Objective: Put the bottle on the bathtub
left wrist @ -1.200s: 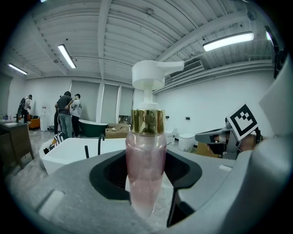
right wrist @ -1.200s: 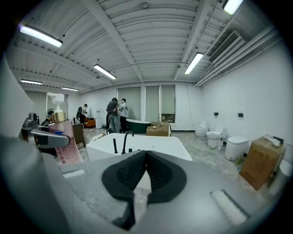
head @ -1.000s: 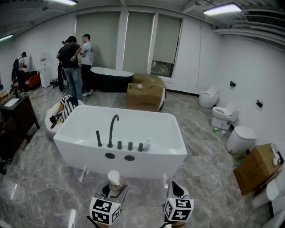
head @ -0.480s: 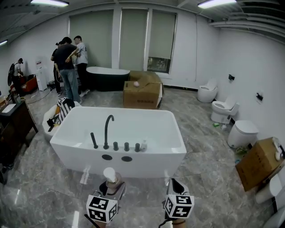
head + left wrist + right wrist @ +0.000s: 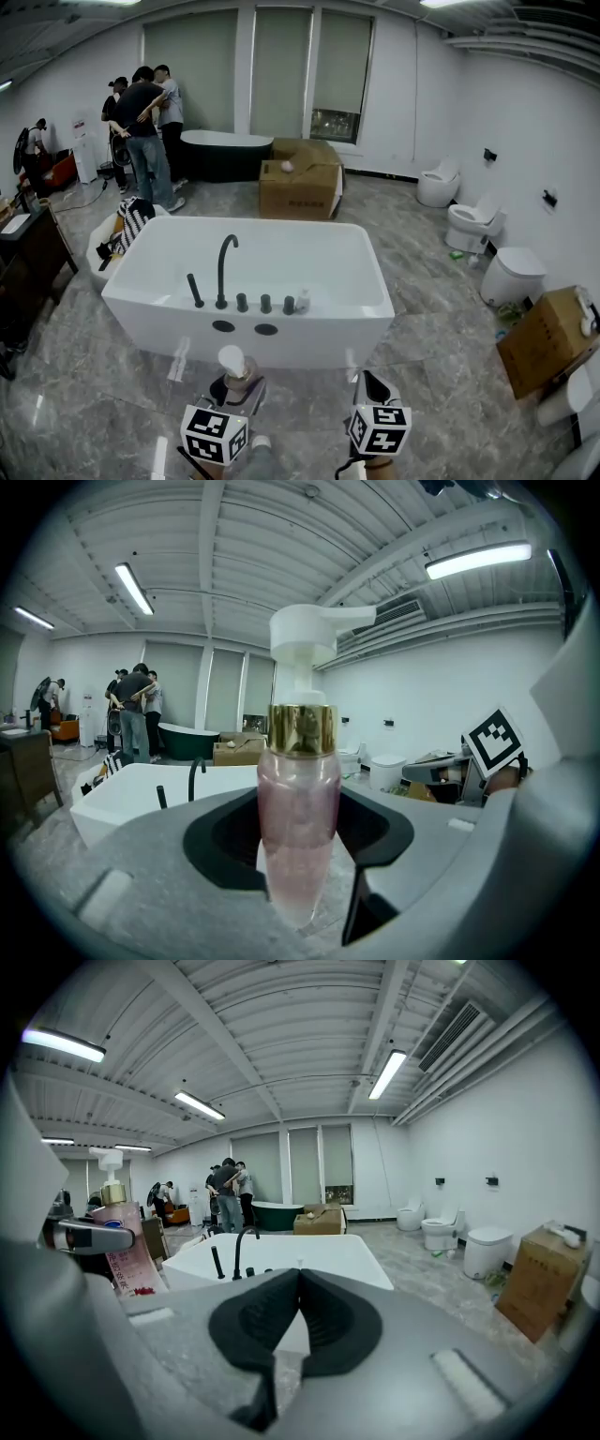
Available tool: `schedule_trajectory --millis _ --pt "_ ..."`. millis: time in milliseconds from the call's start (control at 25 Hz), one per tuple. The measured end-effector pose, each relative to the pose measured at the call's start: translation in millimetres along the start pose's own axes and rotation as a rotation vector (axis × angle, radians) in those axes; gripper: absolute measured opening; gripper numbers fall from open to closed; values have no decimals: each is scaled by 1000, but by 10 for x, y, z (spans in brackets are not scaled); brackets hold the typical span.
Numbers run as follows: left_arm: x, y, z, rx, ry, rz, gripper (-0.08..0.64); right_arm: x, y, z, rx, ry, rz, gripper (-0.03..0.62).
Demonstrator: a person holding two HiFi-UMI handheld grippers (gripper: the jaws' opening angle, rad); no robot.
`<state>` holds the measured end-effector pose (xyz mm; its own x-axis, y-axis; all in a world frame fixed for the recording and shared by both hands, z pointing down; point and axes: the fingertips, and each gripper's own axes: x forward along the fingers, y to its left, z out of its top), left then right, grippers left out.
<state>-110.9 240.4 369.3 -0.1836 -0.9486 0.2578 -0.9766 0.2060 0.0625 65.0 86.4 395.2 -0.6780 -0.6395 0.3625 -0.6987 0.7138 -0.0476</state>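
Here, left gripper: its jaws squeeze the pink pump bottle; the bottle stands up straight
bottle's place: up in the air, near the white bathtub; not on it yet
right gripper: jaws pressed together; nothing in them
black tap: on the tub's near rim

No words, brands or numbers can be read anywhere. The bottle has a pink label with red print and a small blue mark, all too small and tilted to make out. The two marker cubes near the bottle show only black-and-white square patterns, not letters.
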Motion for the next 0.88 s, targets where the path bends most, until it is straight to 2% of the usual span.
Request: schedule_trajectory --millis 200,880 --pt "236 108 51 -7 -5 -7 227 212 -70 64 -12 8 -13 3" --pt "1289 696 452 1 -11 -66 227 1230 -183 646 -17 -10 -66 3"
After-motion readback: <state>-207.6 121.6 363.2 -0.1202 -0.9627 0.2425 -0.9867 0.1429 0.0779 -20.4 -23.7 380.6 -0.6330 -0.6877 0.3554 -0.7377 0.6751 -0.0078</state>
